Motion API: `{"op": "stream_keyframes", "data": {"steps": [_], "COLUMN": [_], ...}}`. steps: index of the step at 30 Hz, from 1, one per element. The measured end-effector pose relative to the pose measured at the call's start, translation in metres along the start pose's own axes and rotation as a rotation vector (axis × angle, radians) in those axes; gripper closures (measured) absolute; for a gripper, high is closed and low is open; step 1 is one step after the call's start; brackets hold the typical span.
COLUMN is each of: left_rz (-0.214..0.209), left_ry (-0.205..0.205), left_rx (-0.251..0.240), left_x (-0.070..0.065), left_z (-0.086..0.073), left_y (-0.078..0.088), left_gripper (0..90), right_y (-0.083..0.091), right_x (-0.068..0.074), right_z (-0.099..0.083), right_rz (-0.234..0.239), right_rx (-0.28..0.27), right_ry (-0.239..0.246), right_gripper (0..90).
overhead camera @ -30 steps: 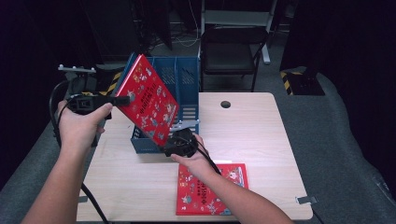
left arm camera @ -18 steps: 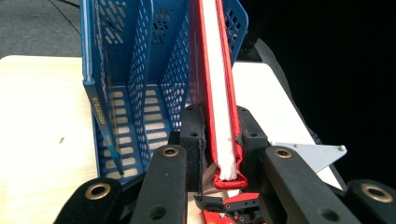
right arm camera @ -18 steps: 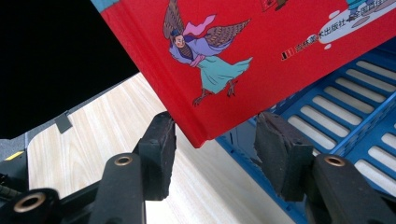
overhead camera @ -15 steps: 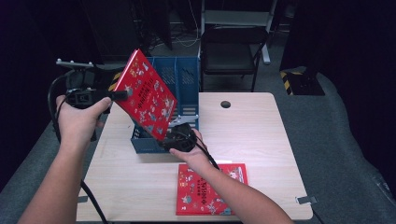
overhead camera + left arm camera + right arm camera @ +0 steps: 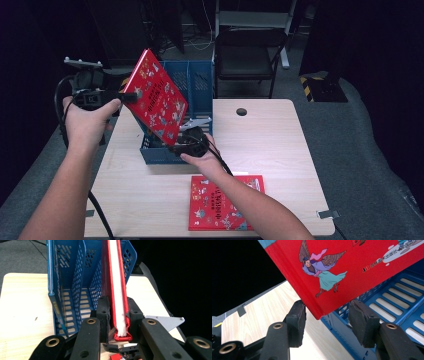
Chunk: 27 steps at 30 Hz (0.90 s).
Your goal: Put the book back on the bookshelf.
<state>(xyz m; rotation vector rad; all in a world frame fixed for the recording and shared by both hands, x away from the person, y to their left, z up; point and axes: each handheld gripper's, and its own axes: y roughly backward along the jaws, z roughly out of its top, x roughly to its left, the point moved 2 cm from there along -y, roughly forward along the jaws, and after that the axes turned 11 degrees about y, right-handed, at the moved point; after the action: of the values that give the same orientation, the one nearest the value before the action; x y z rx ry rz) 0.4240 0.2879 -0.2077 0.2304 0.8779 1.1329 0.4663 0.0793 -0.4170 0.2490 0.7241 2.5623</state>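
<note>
A red picture book (image 5: 157,100) hangs tilted over a blue slotted file rack (image 5: 200,85) at the back left of the table. My left gripper (image 5: 131,96) is shut on its upper left edge. In the left gripper view the pads (image 5: 103,312) clamp the red book (image 5: 117,290) edge-on, with the rack (image 5: 75,282) beyond. My right gripper (image 5: 175,147) sits at the book's lower corner. In the right gripper view that corner of the book (image 5: 352,265) lies between the open jaws of the right gripper (image 5: 327,315), above the rack (image 5: 392,305).
A second red book (image 5: 225,202) lies flat near the front edge of the wooden table (image 5: 280,140). The tabletop has a round cable hole (image 5: 241,111). A black folding chair (image 5: 247,55) stands behind the table, and dark surroundings lie on both sides.
The left hand and the book have risen slightly. The right gripper has edged up toward the book's lower corner. Both jaws stand as before.
</note>
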Motion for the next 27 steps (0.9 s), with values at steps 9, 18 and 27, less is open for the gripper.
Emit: {"op": "stream_keyframes", "data": {"steps": [9, 18, 27], "left_rz": [0.030, 0.050, 0.057], "left_ry": [0.001, 0.005, 0.002], "left_rx": [0.009, 0.014, 0.017], "left_x": [0.000, 0.001, 0.004], "left_z": [0.006, 0.009, 0.010], "left_y": [-0.009, -0.021, -0.030], "left_gripper": [77.3, 77.3, 77.4], "right_y": [-0.008, -0.016, -0.020], "right_x": [-0.010, -0.020, -0.027], "right_z": [0.002, -0.001, -0.004], "right_rz": [0.012, 0.019, 0.021], "right_rx": [0.010, 0.011, 0.020], "right_ry": [-0.006, -0.006, -0.010], "right_gripper": [48.2, 48.2, 48.2]}}
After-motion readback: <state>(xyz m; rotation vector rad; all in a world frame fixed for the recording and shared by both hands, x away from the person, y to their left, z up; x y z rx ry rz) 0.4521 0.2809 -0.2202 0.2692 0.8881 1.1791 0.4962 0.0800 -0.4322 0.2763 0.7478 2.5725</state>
